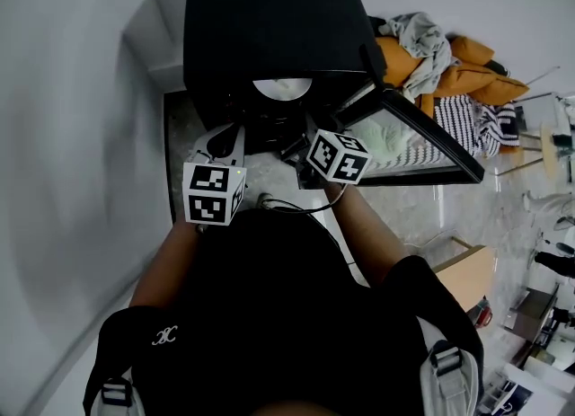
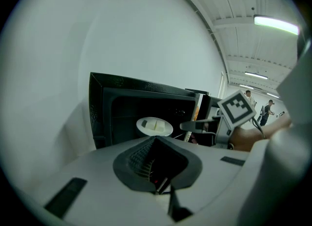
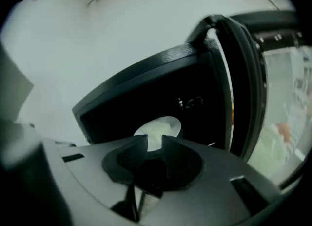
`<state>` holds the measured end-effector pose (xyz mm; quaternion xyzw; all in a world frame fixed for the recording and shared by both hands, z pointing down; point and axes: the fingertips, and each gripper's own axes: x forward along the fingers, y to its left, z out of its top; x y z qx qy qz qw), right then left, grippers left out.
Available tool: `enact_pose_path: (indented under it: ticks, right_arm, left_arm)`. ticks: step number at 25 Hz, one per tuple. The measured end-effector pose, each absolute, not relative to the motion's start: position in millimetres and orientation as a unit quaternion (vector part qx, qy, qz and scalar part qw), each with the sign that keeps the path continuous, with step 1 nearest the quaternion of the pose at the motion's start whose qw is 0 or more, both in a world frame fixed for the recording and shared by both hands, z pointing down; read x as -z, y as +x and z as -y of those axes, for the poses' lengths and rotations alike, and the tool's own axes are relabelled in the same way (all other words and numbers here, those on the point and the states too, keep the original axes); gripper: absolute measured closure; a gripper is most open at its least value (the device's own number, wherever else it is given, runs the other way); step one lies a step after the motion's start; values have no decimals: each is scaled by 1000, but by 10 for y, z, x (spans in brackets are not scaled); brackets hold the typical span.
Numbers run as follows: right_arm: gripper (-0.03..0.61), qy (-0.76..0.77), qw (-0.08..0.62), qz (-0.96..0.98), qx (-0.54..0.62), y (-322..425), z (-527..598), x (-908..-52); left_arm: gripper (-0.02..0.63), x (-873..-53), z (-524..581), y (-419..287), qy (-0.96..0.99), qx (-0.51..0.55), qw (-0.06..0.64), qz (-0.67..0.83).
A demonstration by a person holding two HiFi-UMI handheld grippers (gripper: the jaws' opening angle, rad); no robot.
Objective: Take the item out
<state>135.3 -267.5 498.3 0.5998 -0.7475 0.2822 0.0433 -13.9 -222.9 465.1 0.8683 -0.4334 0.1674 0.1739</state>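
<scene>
A black oven [image 1: 269, 28] stands against the white wall with its glass door [image 1: 422, 131] swung open to the right. Inside it sits a white plate [image 1: 282, 89] carrying a pale item. The left gripper view shows the plate [image 2: 154, 126] just beyond my left gripper [image 2: 155, 139], whose jaw tips meet with nothing between them. My left gripper [image 1: 229, 136] hangs before the oven's mouth. My right gripper [image 1: 301, 149] is beside it, rolled over. In the right gripper view its tips [image 3: 155, 142] stand slightly apart, empty, and the plate [image 3: 158, 128] shows through the gap.
The oven rests on a stone-patterned top [image 1: 178, 136] beside the wall. Beyond the open door is a sofa with orange cushions and heaped clothes [image 1: 449, 64]. A wooden box [image 1: 467, 270] sits lower right. People stand far off [image 2: 265, 110].
</scene>
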Motion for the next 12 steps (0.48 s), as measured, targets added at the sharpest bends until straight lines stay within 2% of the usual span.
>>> enact_pose_path:
  ticks: [3,6,12]
  right_arm:
    - [499,573,-82,691,-434,1393,2766,-5043]
    - [499,543,-171,629,-530,1402,2818,-5147]
    - [499,514,-249,547,-612,1393,2870,-5311]
  left_arm:
    - [612,-4651,2224,-128,869,-167,174,432]
    - [612,-4666,2212,-138,869,-170,175,431]
    - [612,-4687,2202,-198,863,-169,179,441]
